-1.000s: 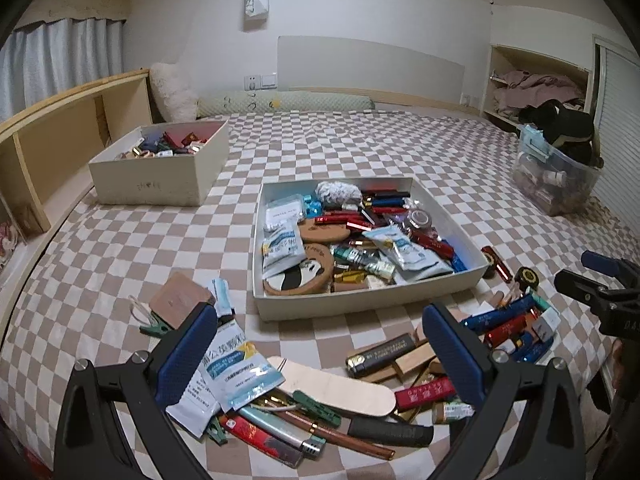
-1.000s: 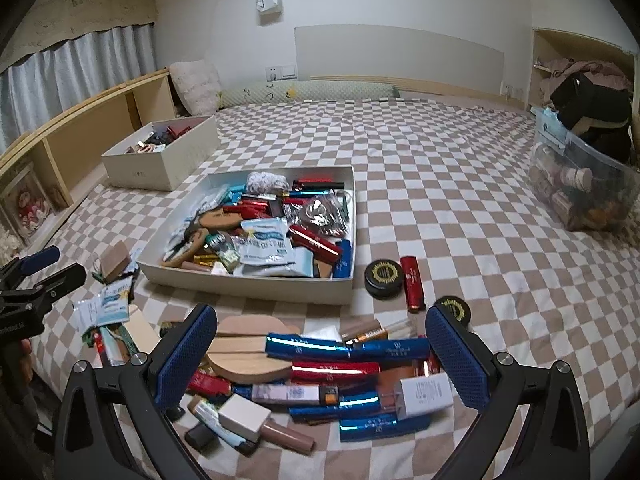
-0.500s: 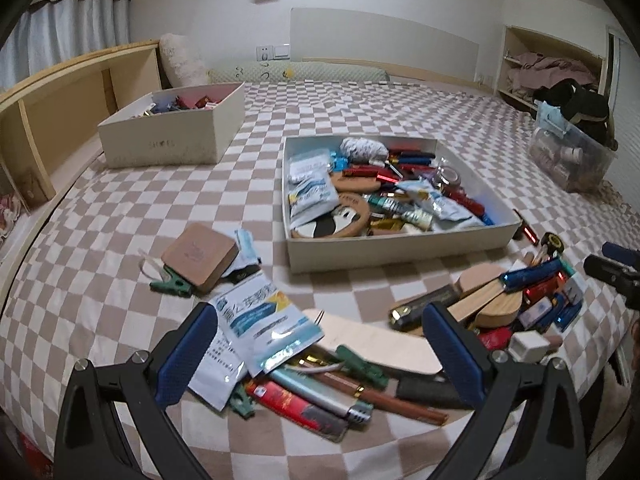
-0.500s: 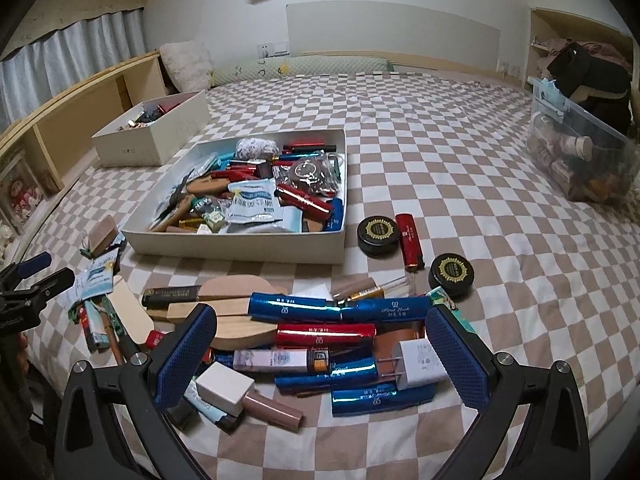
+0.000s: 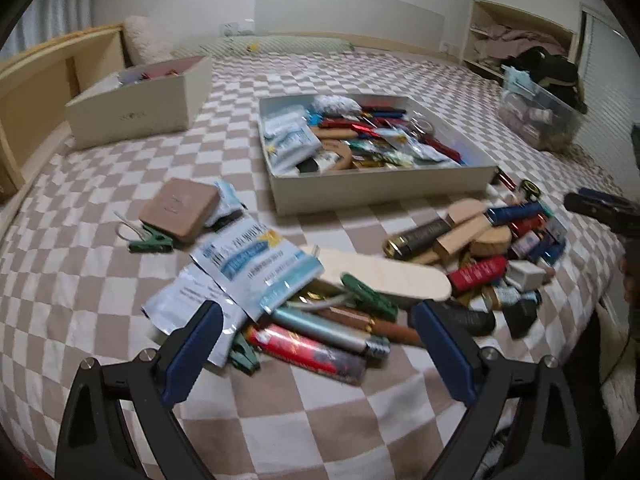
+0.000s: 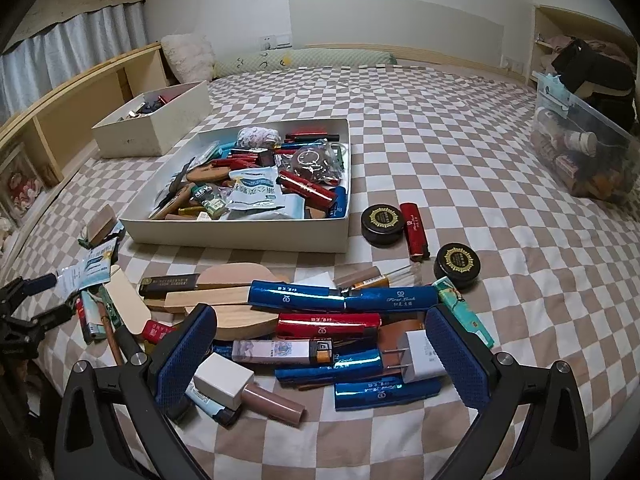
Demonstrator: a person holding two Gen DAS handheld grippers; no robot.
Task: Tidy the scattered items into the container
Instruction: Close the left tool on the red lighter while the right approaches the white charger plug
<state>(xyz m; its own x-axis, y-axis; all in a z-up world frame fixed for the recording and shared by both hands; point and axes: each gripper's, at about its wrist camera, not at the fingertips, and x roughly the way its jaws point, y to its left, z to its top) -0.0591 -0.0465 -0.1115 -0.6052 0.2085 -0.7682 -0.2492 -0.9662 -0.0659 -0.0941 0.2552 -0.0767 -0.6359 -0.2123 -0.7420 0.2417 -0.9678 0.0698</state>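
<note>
Left wrist view: both grippers hung wide open and empty over clutter on the checked bed (image 5: 100, 300).

The left gripper (image 5: 316, 344) spread its blue pads either side of a heap of packets (image 5: 256, 268), a red lighter (image 5: 304, 350) and a green clip (image 5: 366, 294), touching none of them. The white tray (image 5: 380, 190), already crammed with things, sat further up the bed, past that heap. From the right wrist, the right gripper (image 6: 320, 354) stood just as wide above blue tubes (image 6: 340, 300), a white plug (image 6: 420, 356) and a wooden paddle (image 6: 236, 308). Two black round tins (image 6: 382, 220) and another red lighter lay just right of the tray. A second box (image 6: 152, 128) stood well apart by the shelf.
</note>
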